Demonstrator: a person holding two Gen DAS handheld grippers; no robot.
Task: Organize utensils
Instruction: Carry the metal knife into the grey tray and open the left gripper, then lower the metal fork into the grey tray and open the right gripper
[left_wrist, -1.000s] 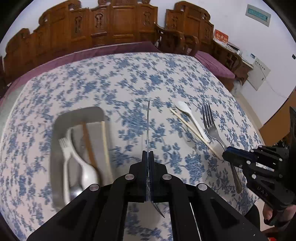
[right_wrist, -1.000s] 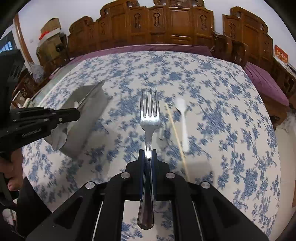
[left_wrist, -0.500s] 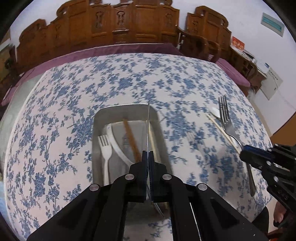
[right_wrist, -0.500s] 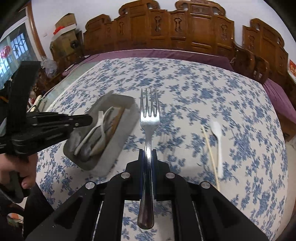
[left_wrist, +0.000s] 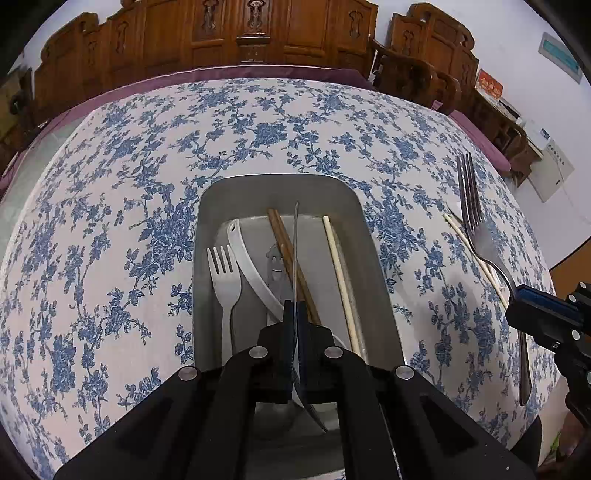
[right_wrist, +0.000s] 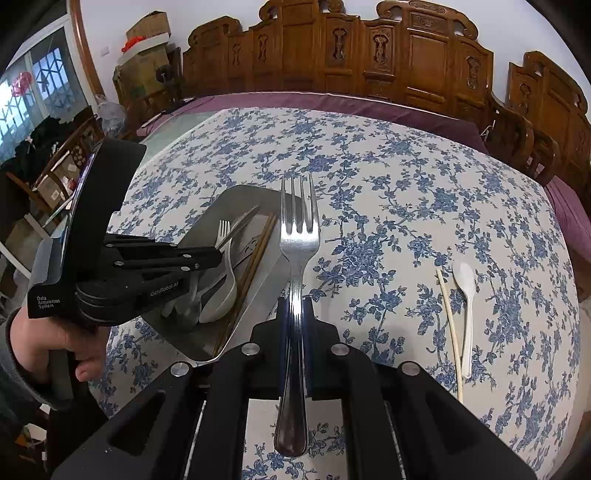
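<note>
My left gripper (left_wrist: 295, 306) is shut on a thin metal knife (left_wrist: 295, 251), seen edge-on, and hangs over a grey metal tray (left_wrist: 280, 181). In the tray lie a white plastic fork (left_wrist: 225, 280), a white spoon (left_wrist: 247, 266), a metal spoon, brown chopsticks (left_wrist: 284, 240) and a pale chopstick (left_wrist: 338, 266). My right gripper (right_wrist: 295, 302) is shut on a steel fork (right_wrist: 298, 236), held above the tray's right edge (right_wrist: 255, 192). In the right wrist view the left gripper (right_wrist: 218, 258) shows over the tray with the knife blade (right_wrist: 242, 223) sticking out.
On the blue-flowered cloth to the right of the tray lie a white plastic spoon (right_wrist: 466, 291) and a pale chopstick (right_wrist: 451, 321). A hand (right_wrist: 48, 339) grips the left tool. Carved wooden chairs ring the far side of the table.
My left gripper has carried the knife from the bare cloth to above the tray and lower. My right gripper has carried the fork leftwards, up to the tray's right edge.
</note>
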